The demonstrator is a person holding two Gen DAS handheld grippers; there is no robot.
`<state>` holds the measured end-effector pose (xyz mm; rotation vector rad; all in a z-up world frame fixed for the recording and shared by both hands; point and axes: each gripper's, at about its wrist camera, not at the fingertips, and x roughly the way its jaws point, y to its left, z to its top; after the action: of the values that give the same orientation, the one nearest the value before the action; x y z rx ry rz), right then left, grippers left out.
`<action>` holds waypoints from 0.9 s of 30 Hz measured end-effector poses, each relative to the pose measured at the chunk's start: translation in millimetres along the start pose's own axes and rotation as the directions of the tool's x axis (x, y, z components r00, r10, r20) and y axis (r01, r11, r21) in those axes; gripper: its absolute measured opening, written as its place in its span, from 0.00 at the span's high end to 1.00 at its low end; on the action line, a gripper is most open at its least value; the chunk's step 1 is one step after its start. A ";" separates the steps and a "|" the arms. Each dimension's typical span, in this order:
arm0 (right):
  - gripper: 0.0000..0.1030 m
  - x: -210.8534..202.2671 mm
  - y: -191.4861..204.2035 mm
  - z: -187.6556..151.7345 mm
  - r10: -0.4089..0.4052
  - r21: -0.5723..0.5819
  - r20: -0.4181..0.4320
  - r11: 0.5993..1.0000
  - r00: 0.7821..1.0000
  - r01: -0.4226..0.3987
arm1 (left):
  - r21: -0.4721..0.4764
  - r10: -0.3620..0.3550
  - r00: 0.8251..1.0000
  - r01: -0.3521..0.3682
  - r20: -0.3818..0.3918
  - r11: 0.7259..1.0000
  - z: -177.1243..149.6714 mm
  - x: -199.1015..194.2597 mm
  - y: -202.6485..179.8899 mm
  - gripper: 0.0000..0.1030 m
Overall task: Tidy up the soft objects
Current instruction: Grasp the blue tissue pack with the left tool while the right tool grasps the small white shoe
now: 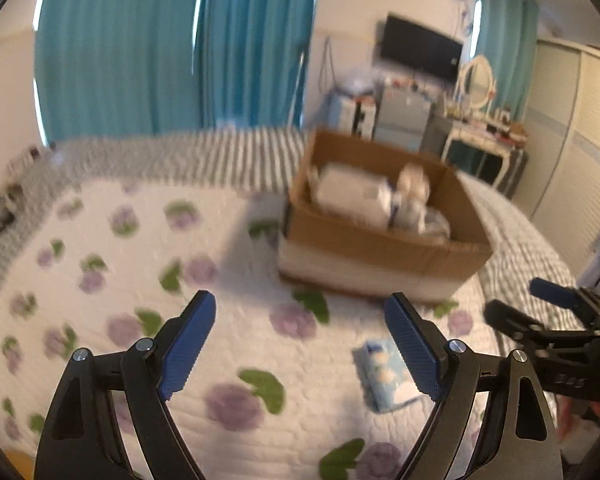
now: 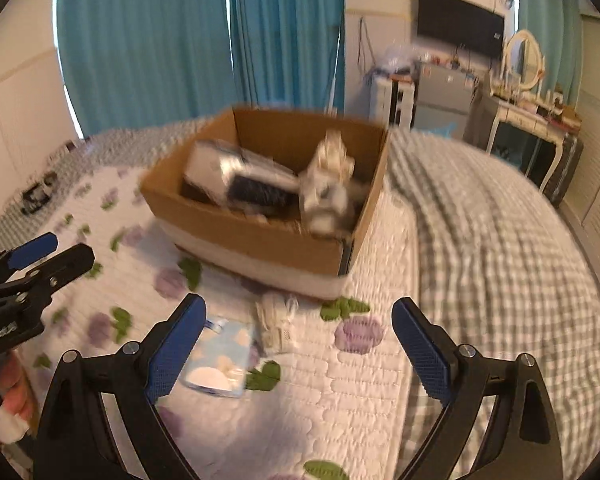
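An open cardboard box [image 1: 384, 240] [image 2: 260, 240] stands on the flowered quilt with several soft packs inside. In front of it lies a light blue tissue pack [image 1: 386, 376] [image 2: 220, 360], and beside that a small whitish pack [image 2: 276, 324]. My left gripper [image 1: 300, 344] hangs open above the quilt, its right finger over the blue pack's edge, nothing between its fingers. My right gripper [image 2: 296, 348] is open too, above both packs, holding nothing. Each gripper shows at the edge of the other's view: the right gripper [image 1: 540, 312], the left gripper [image 2: 40, 256].
The flowered quilt [image 1: 140, 280] [image 2: 340, 380] covers the near bed; a grey checked blanket [image 2: 480, 240] lies to the right. Teal curtains [image 1: 160, 48], a wall TV [image 1: 420, 48], a small fridge [image 2: 444, 96] and a dressing table with mirror [image 2: 524, 80] stand beyond.
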<state>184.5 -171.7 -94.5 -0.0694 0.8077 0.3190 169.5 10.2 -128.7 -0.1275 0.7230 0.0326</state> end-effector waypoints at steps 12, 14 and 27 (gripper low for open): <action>0.41 92.2 -6.5 -30.0 0.097 -0.013 -0.169 0.995 0.981 -0.101 | -0.060 0.037 0.989 -0.046 -0.142 0.997 -30.4 53.6 -17.7 0.15; 0.50 97.2 -3.7 -31.2 0.113 -0.015 -0.175 0.993 0.978 -0.117 | -0.054 0.047 0.986 -0.057 -0.162 0.997 -32.3 58.2 -19.8 0.15; 0.78 39.6 -39.1 -38.6 0.094 0.032 -0.115 0.995 0.989 -0.091 | 0.001 0.022 0.977 -0.022 -0.214 1.000 -44.4 50.0 -55.9 0.15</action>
<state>195.1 -205.7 -152.1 -0.0258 0.9323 0.3951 181.9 -51.7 -189.0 -0.1259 0.9401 0.0413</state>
